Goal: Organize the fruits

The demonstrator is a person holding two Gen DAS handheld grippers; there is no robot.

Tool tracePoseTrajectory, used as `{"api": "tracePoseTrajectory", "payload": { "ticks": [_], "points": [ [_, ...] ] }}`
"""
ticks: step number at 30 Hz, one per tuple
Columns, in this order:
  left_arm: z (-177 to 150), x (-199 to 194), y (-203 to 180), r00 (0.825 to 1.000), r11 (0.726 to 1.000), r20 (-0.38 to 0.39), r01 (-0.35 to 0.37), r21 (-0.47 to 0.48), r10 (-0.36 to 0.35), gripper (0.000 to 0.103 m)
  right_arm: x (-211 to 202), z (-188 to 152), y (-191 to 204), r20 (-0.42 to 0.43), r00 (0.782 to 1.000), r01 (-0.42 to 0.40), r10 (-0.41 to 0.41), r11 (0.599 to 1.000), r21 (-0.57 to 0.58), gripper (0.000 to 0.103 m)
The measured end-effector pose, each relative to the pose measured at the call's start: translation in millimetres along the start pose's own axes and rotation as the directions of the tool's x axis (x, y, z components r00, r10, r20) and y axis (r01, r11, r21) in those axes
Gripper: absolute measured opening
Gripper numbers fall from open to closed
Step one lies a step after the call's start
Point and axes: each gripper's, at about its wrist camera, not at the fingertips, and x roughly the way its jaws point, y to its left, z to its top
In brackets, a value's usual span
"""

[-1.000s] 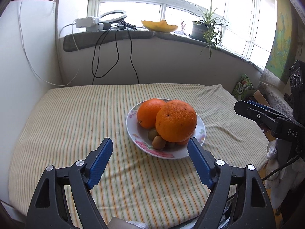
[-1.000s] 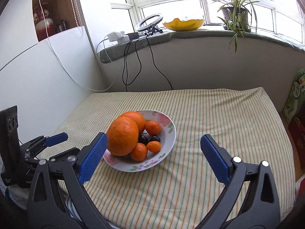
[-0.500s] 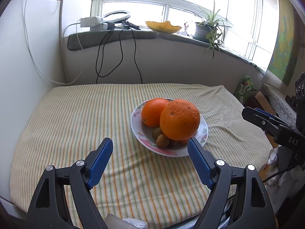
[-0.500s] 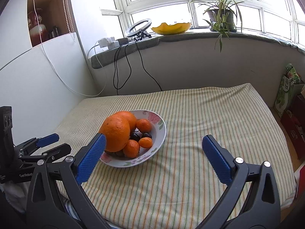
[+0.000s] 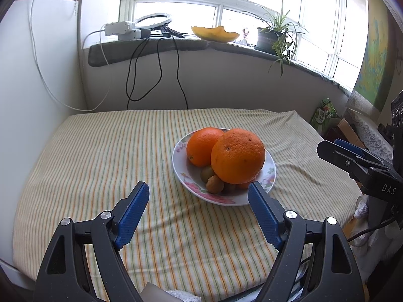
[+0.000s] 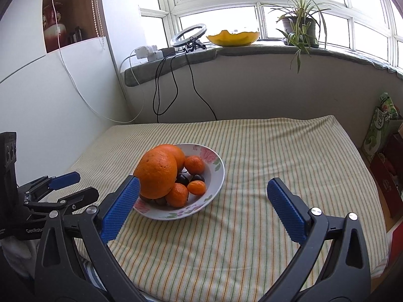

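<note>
A flowered white bowl [image 5: 269, 173] [image 6: 216, 176] sits mid-table on the striped cloth. It holds two large oranges [image 5: 238, 156] [image 6: 156, 173], small tangerines [image 6: 194, 164], kiwis [image 5: 214, 183] and dark plums [image 6: 182, 179]. My left gripper [image 5: 199, 201] hangs open just short of the bowl's near-left rim, nothing between its blue pads. My right gripper [image 6: 201, 196] is open too, near the bowl's front right, empty. Each gripper shows at the edge of the other's view: the right gripper [image 5: 352, 158], the left gripper [image 6: 60, 188].
The striped cloth [image 5: 88, 163] covers the whole table. A white wall panel [image 6: 50, 100] stands on the left. Cables [image 5: 156, 70] hang from the windowsill, which carries a ring light, a yellow dish [image 6: 233, 37] and a potted plant [image 6: 299, 25]. Boxes [image 6: 385, 151] stand right of the table.
Both grippers have drawn back and up a little from the bowl, so more of the room shows. The fruit has not moved, and both stay open.
</note>
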Motion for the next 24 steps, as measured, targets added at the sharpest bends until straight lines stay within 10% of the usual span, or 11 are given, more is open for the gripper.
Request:
{"api": "tracePoseTrajectory", "payload": {
  "ticks": [24],
  "points": [
    [0.1,0.4,-2.2,1.0,1.0,0.013,-0.008,0.015,0.008,0.081,6.5,-2.4,-3.4,-0.017,1.0,0.001,-0.001,1.0,0.003,0.103]
  ]
}}
